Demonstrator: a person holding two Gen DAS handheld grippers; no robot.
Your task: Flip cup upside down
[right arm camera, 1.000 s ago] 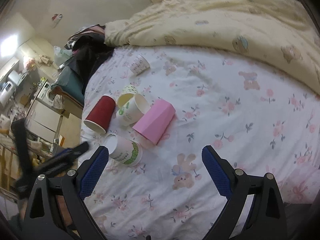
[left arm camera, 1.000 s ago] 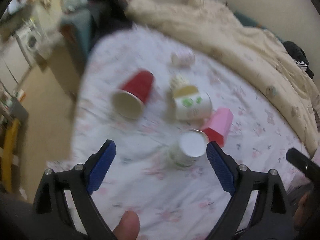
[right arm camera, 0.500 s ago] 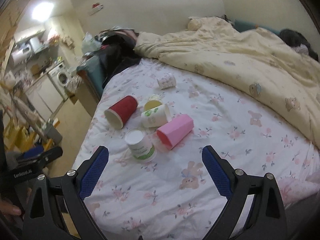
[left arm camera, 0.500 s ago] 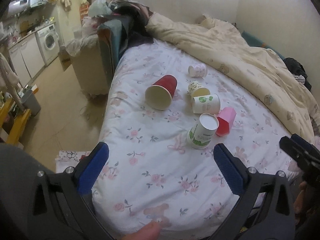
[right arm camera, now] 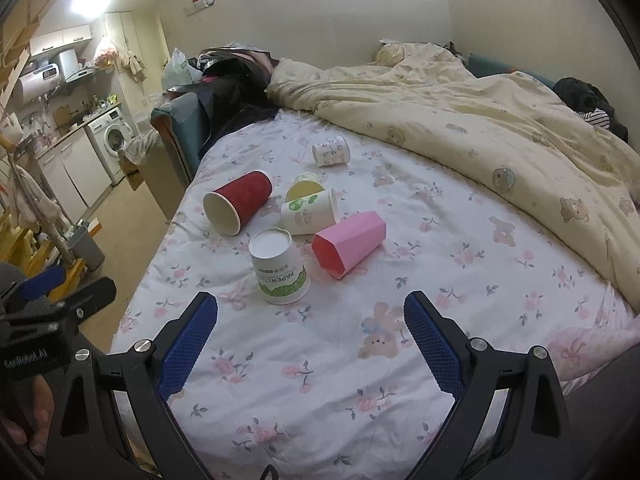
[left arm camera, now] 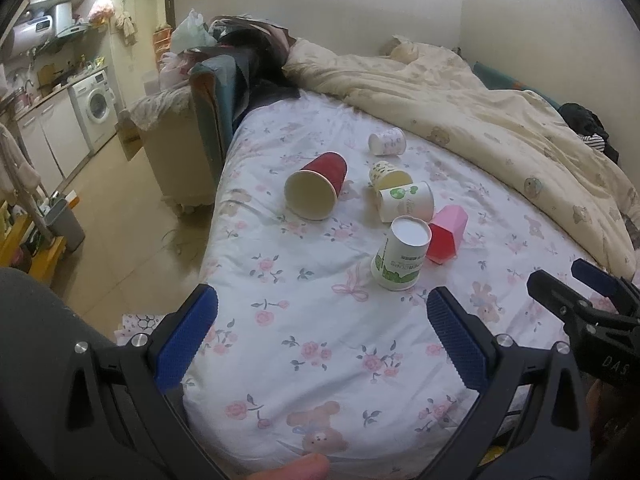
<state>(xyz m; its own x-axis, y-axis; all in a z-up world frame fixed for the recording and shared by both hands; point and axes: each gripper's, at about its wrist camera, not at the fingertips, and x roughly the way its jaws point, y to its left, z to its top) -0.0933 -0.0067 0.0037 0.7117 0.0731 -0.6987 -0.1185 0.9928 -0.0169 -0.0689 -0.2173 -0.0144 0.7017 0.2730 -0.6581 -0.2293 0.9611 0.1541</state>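
A white paper cup with green print [left arm camera: 402, 258] [right arm camera: 280, 266] stands upside down on the floral bed sheet. Around it lie a red cup [left arm camera: 318, 190] [right arm camera: 238, 202], a pink cup [left arm camera: 446, 234] [right arm camera: 350, 242], a white cup with a green leaf [left arm camera: 406, 201] [right arm camera: 308, 211], a yellow-lined cup [left arm camera: 388, 174] [right arm camera: 307, 184] and a small patterned cup [left arm camera: 387, 141] [right arm camera: 331, 151], all on their sides. My left gripper [left arm camera: 322, 332] is open and empty, back from the cups. My right gripper [right arm camera: 310, 334] is open and empty, just short of the upside-down cup.
A cream duvet [right arm camera: 480, 128] covers the far and right side of the bed. Dark clothes are piled on a chair [left arm camera: 232, 76] at the bed's far left corner. The floor and kitchen units [left arm camera: 60, 140] lie to the left. The bed's edge runs just in front of both grippers.
Both grippers have pulled back and up from the cups, open. The white cup with green print stands upside down where the left gripper left it.
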